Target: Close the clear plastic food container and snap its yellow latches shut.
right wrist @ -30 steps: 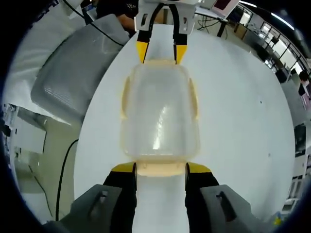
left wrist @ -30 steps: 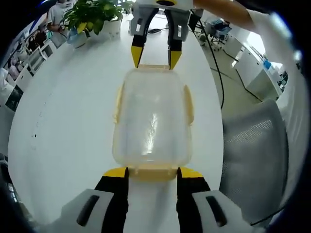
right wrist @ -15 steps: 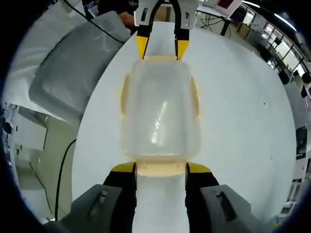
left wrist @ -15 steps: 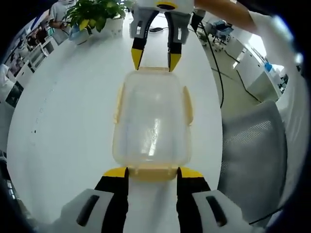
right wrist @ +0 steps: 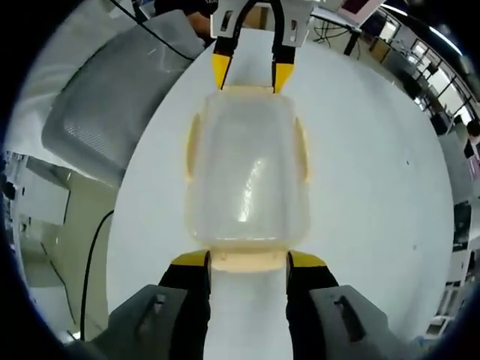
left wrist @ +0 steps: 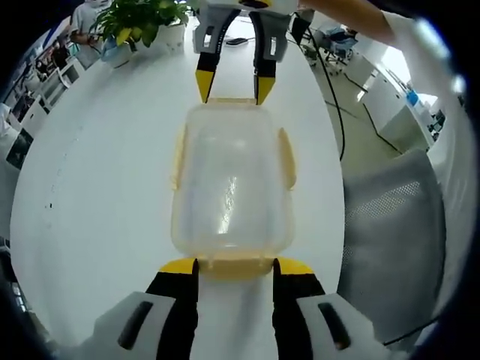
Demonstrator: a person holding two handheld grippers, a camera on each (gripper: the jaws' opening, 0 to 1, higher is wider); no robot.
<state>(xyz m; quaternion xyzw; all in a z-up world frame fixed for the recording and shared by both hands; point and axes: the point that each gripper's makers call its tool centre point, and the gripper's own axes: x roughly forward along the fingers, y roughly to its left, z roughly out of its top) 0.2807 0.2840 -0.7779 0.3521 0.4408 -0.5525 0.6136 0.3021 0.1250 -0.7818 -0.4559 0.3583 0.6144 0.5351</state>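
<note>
Table: a white top is carrying the container; a potted plant is standing at its far edge, at 11 o'clock in the left gripper view.
Container: the clear box with its lid on is lying flat mid-table, lengthwise between the two grippers; in the right gripper view it is sitting at centre.
Latches: yellow tabs are lying along both long sides and at each short end.
Left gripper: jaws are standing spread, flanking the near end latch.
Right gripper: jaws are standing apart, bracketing the opposite end latch.
Chair: a grey mesh seat is sitting beside the table, at 9 o'clock.
</note>
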